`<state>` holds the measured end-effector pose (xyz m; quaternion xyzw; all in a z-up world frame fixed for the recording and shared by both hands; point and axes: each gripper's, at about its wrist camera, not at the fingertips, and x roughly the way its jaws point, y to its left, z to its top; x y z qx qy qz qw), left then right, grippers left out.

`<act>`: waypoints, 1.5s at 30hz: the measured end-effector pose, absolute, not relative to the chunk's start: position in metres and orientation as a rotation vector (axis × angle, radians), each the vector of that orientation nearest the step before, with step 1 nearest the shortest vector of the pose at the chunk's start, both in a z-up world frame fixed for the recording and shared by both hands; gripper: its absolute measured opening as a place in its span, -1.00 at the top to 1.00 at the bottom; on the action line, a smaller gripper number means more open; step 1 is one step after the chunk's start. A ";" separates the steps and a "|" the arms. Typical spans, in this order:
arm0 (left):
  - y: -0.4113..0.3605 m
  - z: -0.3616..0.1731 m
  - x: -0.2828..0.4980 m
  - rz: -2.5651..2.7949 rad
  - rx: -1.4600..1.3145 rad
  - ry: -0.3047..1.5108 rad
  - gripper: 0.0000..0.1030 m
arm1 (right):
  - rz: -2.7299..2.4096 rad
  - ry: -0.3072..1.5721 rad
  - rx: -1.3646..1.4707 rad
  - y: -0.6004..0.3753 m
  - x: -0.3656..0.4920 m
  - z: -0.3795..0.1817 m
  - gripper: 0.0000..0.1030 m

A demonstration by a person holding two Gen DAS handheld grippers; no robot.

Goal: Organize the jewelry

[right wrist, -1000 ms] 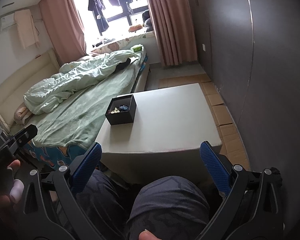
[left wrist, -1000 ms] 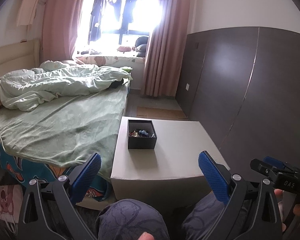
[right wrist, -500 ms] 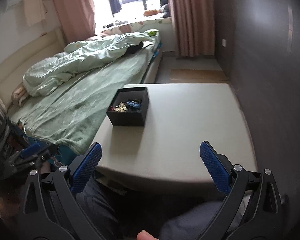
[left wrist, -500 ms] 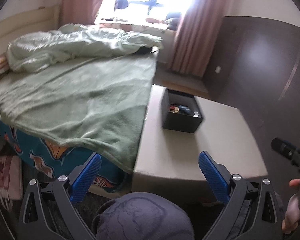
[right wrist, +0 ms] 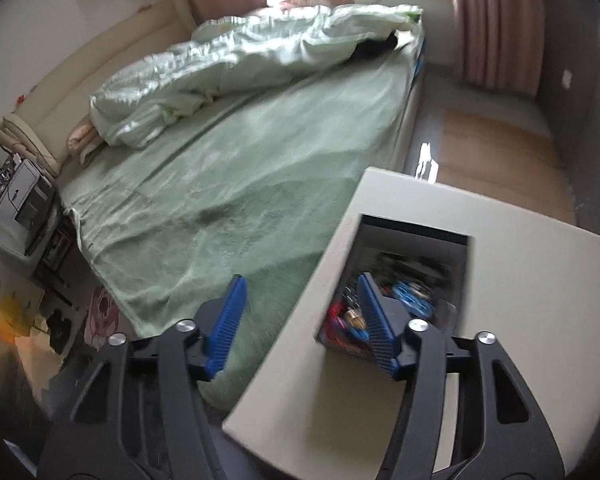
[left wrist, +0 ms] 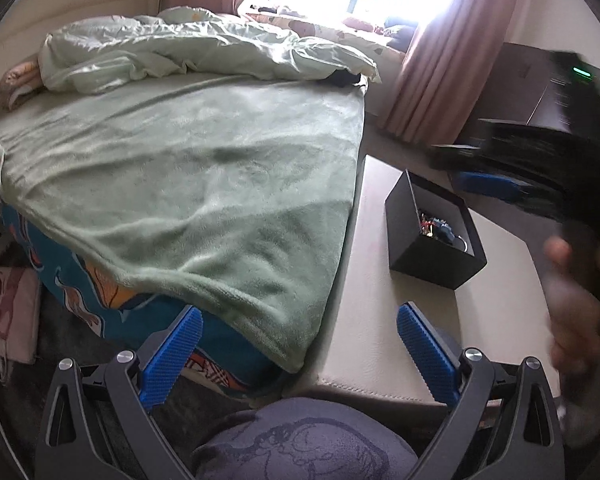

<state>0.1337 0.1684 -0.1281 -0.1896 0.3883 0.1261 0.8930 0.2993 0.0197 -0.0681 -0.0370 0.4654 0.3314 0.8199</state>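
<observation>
my left hand-held gripper (left wrist: 296, 346) sits at the bottom of the left wrist view with its blue pads wide apart and nothing between them. my knee in grey patterned cloth (left wrist: 304, 448) fills the bottom centre below it. one pad hangs over the edge of the bed (left wrist: 188, 184), the other over the near end of the pale table (left wrist: 380, 320).

the black jewelry box (left wrist: 432, 256) stands open on the table in the right half of that view, close to the side that meets the bed. a small heap of jewelry (left wrist: 436, 228) lies inside it, red and blue bits mostly; i cannot make out single pieces.

my right hand (left wrist: 576, 312) shows blurred at the right edge of the left wrist view, with the dark body of my right hand-held gripper (right wrist: 300, 316) reaching over the far side of the box.

in the right wrist view, my right hand-held gripper's jaws are closing, and nothing is between them. its right pad lies in front of the box opening at lower centre, and its left pad is over the green blanket (right wrist: 220, 184). the box contents are smeared there. the rumpled quilt (right wrist: 240, 60) lies at the upper centre of that frame, with pink curtains (right wrist: 496, 20) at the upper right.
</observation>
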 end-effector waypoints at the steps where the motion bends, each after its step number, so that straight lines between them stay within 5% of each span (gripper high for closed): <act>1: 0.169 -0.130 0.136 0.273 -0.387 0.829 -0.84 | 0.703 1.001 -0.086 0.027 0.303 -0.073 -0.09; 12: 0.166 -0.128 0.132 0.347 -0.320 0.861 -0.84 | 0.675 1.019 -0.091 0.026 0.300 -0.098 -0.10; 17: 0.158 -0.120 0.133 0.335 -0.307 0.831 -0.84 | 0.593 0.931 -0.132 -0.003 0.284 -0.083 -0.58; 23: 0.121 -0.095 0.137 0.234 -0.211 0.733 -0.84 | 0.491 0.796 -0.065 -0.094 0.244 -0.069 -0.89; 30: 0.084 -0.088 0.148 0.108 -0.114 0.681 -0.84 | 0.421 0.780 0.087 -0.170 0.218 -0.080 -0.90; 45: 0.073 -0.104 0.166 0.100 -0.083 0.712 -0.84 | 0.400 0.748 0.025 -0.161 0.220 -0.086 -0.90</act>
